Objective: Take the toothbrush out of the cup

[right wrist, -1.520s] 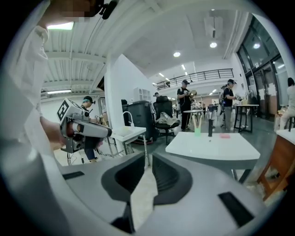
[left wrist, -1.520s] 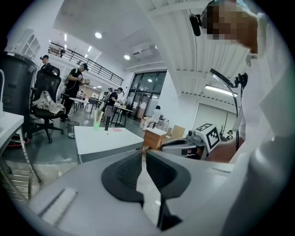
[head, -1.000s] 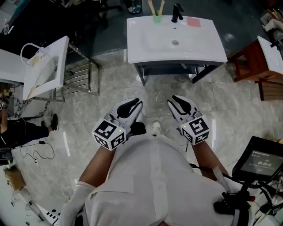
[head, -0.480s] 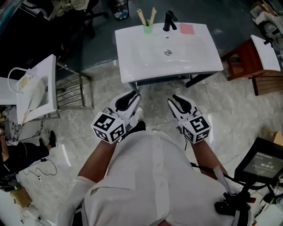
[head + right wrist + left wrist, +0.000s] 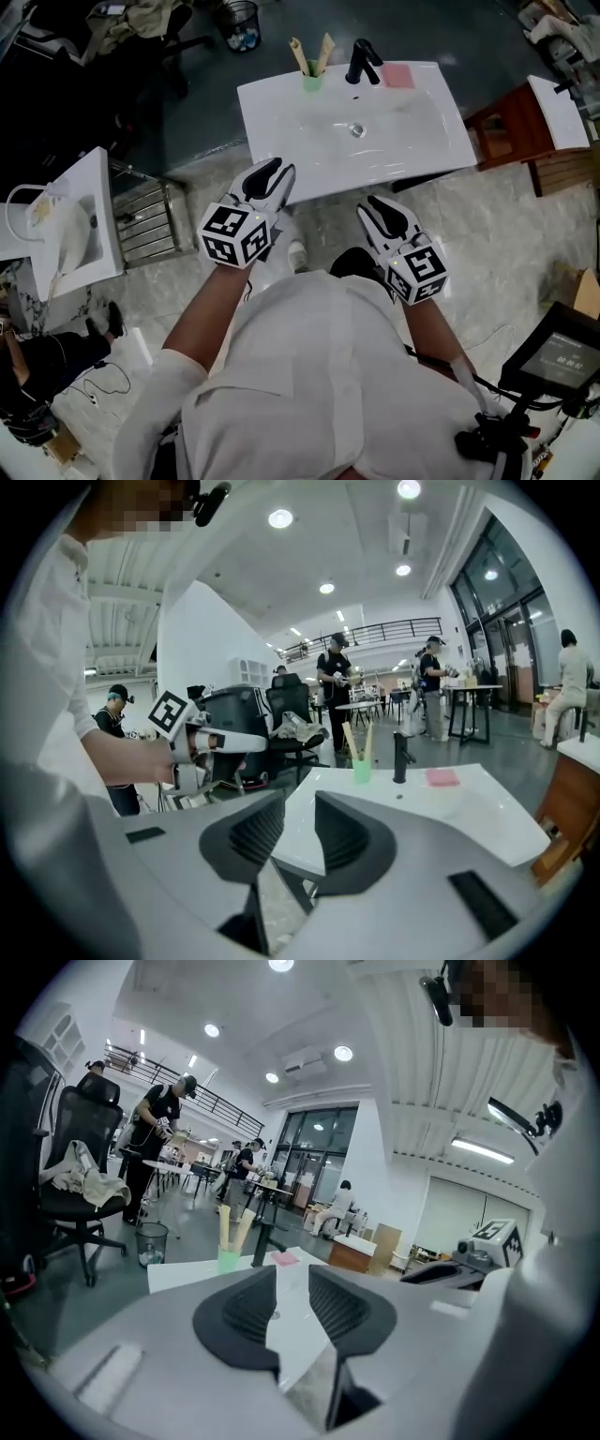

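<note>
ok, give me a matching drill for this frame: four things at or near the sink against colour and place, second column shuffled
Things:
1. cup
2. faucet
3. flat pad
4. bin

Descriptions (sides as seen in the head view):
A. black, at the back edge of the basin
B. dark, on the floor beyond the basin
C. green, on the basin just left of the faucet
D. pink, on the basin just right of the faucet

Pairs: 1-C, 2-A, 3-D, 4-B
</note>
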Motion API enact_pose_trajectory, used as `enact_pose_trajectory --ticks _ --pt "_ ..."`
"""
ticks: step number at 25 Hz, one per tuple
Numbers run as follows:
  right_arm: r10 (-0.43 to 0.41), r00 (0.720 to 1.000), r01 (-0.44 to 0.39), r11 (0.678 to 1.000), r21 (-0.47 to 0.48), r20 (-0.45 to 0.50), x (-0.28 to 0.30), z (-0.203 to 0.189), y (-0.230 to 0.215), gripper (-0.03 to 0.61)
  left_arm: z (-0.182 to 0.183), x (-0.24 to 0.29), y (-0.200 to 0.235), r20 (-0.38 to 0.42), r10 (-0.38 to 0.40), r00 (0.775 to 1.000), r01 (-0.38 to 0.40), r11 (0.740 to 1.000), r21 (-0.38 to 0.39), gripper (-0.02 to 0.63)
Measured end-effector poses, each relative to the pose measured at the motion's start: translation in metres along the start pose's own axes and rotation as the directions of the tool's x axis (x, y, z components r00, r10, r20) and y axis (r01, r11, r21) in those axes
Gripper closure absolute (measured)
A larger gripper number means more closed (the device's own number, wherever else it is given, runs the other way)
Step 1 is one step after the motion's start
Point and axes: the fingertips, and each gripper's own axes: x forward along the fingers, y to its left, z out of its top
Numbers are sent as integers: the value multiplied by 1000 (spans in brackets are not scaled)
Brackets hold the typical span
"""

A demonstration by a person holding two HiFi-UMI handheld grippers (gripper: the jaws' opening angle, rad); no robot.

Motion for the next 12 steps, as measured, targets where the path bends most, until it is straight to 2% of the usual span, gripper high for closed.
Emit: enact_pose_trajectory --ticks 6,12 --pt "3 1000 -3 1000 19 -2 16 7 -40 494 19 59 42 4 64 998 -64 998 -7 505" --pt "60 998 -60 998 -7 -5 24 25 -101 494 38 128 85 5 190 982 -190 981 -42 483"
